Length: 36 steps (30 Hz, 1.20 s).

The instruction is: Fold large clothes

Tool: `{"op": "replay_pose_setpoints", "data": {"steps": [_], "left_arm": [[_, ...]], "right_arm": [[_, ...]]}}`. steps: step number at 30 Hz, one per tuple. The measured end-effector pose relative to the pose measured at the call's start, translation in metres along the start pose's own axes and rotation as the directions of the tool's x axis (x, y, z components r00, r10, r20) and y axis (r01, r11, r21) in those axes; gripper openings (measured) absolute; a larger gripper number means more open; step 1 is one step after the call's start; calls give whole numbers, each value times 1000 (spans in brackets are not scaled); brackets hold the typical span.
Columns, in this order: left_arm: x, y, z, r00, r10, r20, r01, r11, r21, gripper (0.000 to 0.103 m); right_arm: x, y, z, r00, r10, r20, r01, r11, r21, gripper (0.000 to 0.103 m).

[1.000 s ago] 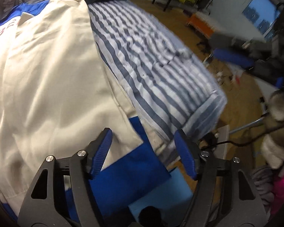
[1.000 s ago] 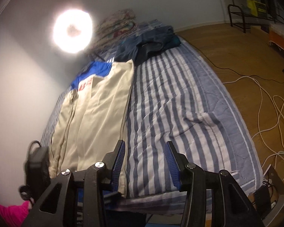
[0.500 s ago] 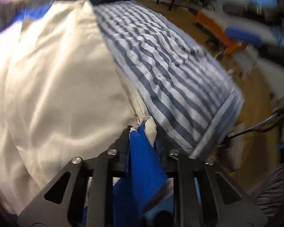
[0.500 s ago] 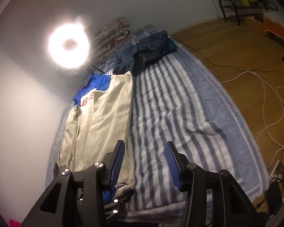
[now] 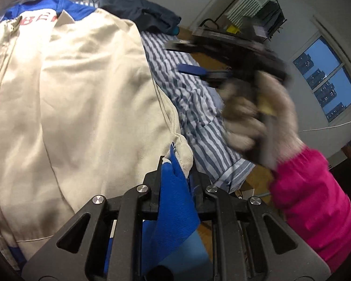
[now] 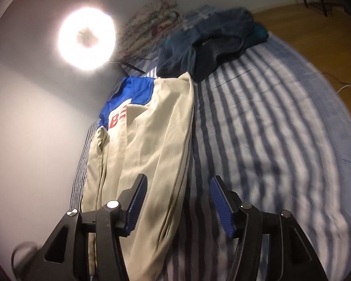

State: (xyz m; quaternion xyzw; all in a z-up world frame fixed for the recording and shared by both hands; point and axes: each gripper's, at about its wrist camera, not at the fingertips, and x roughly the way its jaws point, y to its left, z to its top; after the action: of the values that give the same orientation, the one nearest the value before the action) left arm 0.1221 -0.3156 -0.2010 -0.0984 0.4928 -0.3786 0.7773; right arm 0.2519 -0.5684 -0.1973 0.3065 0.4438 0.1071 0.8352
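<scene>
A large cream jacket with blue shoulders and red letters lies lengthwise on the striped bed; it also shows in the right wrist view. My left gripper is shut on the jacket's near corner, where cream cloth and the blue hem bunch between the jaws. My right gripper is open and empty, hovering above the jacket's right edge. It also appears blurred in the left wrist view, held by a gloved hand with a pink sleeve.
The bed has a blue-and-white striped sheet. A dark blue garment pile lies at the far end next to a patterned pillow. A ring light glares by the wall. Wooden floor lies to the right.
My left gripper closed on the jacket's near corner and lifted it slightly. My right gripper moved forward and left over the jacket's edge, staying open.
</scene>
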Motion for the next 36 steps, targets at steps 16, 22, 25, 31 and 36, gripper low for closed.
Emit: {"op": "replay_pose_setpoints", "data": {"steps": [16, 22, 25, 31, 36], "left_arm": [[-45, 25, -19, 997, 17, 78, -15, 999, -29, 14], [-58, 33, -29, 995, 4, 105, 3, 998, -60, 14], [-68, 37, -34, 993, 4, 122, 5, 997, -77, 14], [-86, 58, -45, 989, 9, 147, 11, 991, -137, 14], [-96, 77, -56, 988, 35, 149, -9, 985, -175, 14]], "right_arm": [[99, 53, 43, 986, -126, -109, 117, 989, -87, 3], [104, 129, 41, 944, -325, -57, 289, 897, -334, 2], [112, 163, 32, 927, -374, -30, 327, 844, -424, 2], [137, 220, 13, 919, -394, -16, 319, 767, -557, 2], [174, 269, -19, 916, -399, -39, 272, 690, -671, 2]]}}
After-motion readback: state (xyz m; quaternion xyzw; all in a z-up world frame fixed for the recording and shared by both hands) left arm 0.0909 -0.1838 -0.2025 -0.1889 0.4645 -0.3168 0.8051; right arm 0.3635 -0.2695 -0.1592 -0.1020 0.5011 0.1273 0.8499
